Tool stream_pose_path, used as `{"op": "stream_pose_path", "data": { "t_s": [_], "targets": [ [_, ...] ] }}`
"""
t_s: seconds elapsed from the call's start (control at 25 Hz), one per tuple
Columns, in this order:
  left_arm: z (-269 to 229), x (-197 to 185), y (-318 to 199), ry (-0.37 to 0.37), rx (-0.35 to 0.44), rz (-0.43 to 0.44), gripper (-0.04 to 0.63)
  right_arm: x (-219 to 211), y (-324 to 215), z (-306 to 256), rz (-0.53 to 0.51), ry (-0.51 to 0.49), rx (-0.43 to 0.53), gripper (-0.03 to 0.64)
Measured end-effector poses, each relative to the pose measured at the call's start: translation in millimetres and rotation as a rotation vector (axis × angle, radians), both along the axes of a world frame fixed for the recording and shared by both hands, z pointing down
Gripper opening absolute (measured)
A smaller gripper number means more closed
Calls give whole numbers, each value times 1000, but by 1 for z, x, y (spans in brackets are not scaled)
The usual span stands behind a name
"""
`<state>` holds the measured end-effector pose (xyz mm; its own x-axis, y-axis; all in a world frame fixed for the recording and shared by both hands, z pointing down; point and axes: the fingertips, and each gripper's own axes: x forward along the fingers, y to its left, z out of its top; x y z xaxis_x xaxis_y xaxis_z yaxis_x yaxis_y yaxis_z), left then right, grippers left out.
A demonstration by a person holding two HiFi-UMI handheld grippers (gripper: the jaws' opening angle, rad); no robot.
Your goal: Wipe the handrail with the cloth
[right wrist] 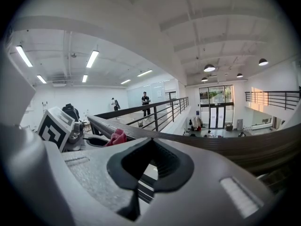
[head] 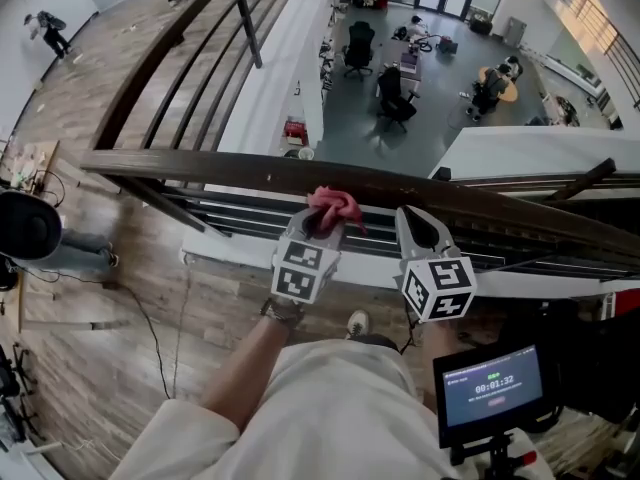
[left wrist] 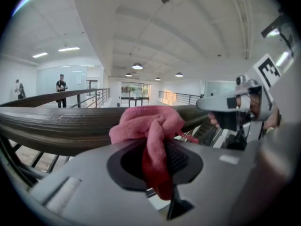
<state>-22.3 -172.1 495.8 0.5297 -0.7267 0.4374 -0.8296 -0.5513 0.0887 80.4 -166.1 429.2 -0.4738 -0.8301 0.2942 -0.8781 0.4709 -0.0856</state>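
Since my left gripper (head: 325, 226) clamps the cloth (head: 335, 206) onto the handrail (head: 200, 168) at frame centre, it's set for wiping; right gripper (head: 420, 223) idles beside it, closed on nothing.

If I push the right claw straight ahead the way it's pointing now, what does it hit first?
The handrail. It crosses just beyond the tips of the right claw, which is shut and empty. The head view puts those tips about at the rail's near edge, though the exact gap is hard to judge.

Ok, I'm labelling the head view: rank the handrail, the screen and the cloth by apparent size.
1. handrail, largest by far.
2. screen, though it sits nearer the camera.
3. cloth, smallest.
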Motion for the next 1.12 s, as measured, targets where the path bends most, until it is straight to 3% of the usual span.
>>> {"op": "stream_pose_path", "data": {
  "t_s": [1.12],
  "targets": [
    [-2, -73, -8, 41, 13, 14, 91, -75, -2, -17, 5, 9, 34, 3]
  ]
}}
